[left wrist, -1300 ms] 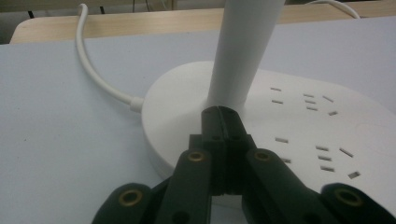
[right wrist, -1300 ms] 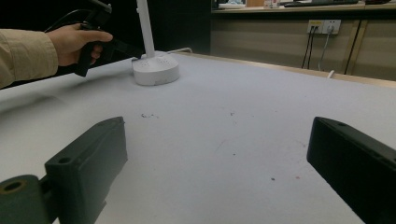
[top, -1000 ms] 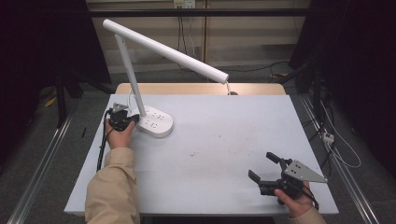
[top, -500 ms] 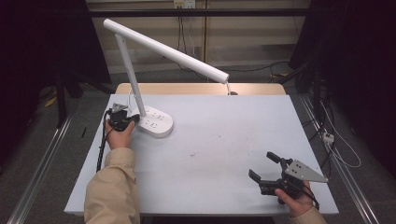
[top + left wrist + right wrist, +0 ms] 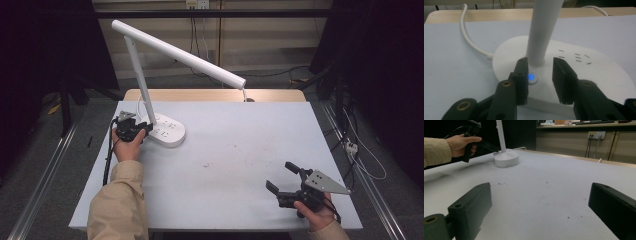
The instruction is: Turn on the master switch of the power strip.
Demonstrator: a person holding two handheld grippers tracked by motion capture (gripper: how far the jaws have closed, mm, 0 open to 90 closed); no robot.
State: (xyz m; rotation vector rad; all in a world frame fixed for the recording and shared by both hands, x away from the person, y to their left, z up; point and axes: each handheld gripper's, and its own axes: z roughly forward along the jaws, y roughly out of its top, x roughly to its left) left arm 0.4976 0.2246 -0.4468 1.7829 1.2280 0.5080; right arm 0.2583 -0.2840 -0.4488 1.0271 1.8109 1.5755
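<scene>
Left gripper view: left gripper (image 5: 540, 75), jaws parted, is touching the lamp base (image 5: 596, 72) beside its blue-lit button (image 5: 532, 77); right gripper (image 5: 287, 178) is hovering wide-spread over the worktop (image 5: 235, 150).

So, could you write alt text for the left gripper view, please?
Two black jaws of the left tool stand open over the white lamp base, one beside a glowing blue button. The lamp's post rises just behind, and a white cable curves away.

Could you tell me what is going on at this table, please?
A person holds a gripper in each hand. The left gripper is at the base of a white desk lamp, its open jaws either side of a button lit blue. The right gripper is open over the bare table, holding nothing.
</scene>
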